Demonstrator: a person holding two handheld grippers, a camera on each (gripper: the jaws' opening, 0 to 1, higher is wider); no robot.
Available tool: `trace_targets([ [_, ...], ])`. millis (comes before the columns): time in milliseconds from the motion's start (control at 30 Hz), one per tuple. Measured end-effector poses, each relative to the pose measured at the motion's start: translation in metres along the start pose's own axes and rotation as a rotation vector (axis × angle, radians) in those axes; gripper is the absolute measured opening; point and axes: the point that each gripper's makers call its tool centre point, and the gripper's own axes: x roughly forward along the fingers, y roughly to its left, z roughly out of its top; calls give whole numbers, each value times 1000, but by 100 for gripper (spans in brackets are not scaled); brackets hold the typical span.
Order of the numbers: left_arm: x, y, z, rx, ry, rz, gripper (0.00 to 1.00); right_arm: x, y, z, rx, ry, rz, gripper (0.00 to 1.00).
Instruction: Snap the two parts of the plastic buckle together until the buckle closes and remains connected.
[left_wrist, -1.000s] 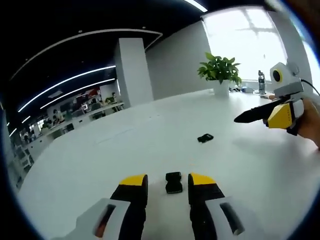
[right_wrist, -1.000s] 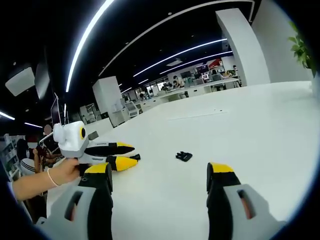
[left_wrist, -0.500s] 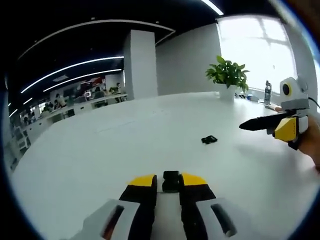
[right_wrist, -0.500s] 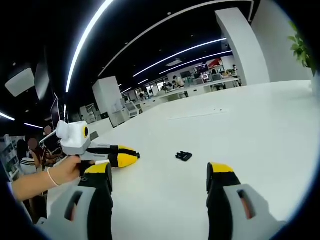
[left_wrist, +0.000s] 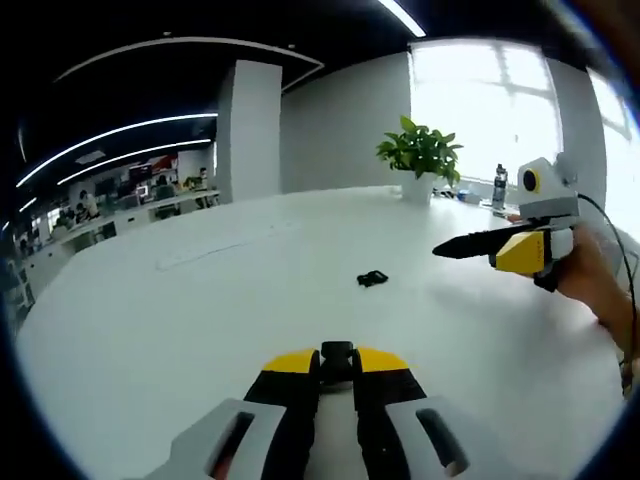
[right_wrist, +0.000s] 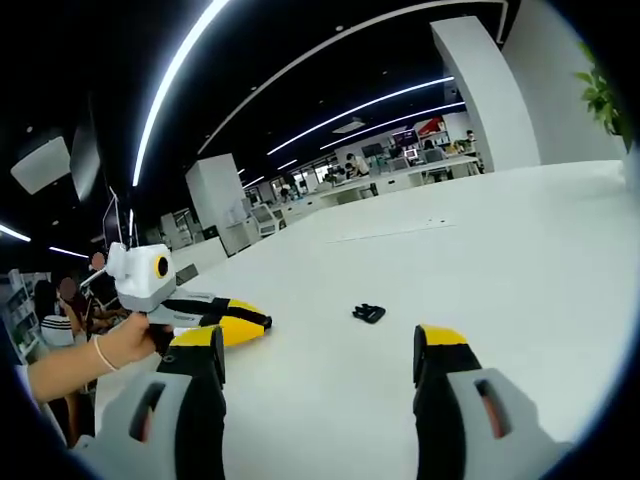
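Observation:
In the left gripper view my left gripper (left_wrist: 337, 362) is shut on one black buckle part (left_wrist: 337, 354), which pokes out between the yellow fingertips. The other black buckle part (left_wrist: 372, 278) lies on the white table further ahead, and my right gripper (left_wrist: 490, 243) hovers beyond it, held by a hand. In the right gripper view my right gripper (right_wrist: 320, 350) stands open above the table with nothing between its fingers. The loose buckle part (right_wrist: 368, 313) lies just ahead of it. The left gripper (right_wrist: 225, 325) comes in from the left, held by a hand.
The white table (left_wrist: 180, 310) is wide and bare around the parts. A potted plant (left_wrist: 418, 160) and a bottle (left_wrist: 499, 186) stand at its far side near the window. An office with desks and people (right_wrist: 390, 165) lies beyond the table edge.
My left gripper has closed on the near buckle part and lifted it off the table. The right gripper has held still and open.

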Motion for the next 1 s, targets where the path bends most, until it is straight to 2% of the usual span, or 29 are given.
trace_targets([
  [133,-7,-13,1,63,-17,-75,12,0,1,-1,0,2,1,77],
  [233,-16,-20,-1,46,-54,-151,12,0,-2,-1,2,5,-2,77],
  [433,-29,-20,3,25,-110,-162,12,2,-6,-3,2,15,-9,77],
  [500,-32,-22,2,43,-113,-164,12,2,-7,-4,0,19,-11,77],
  [600,-31,-19,-4,104,-104,-130,12,2,-10,-5,0,26,-19,77],
  [667,-33,-23,-6,116,-96,-136,12,2,-11,-6,1,25,-23,77],
  [1000,-50,-34,-3,100,-123,-265,12,-1,-12,-4,3,15,-24,77],
])
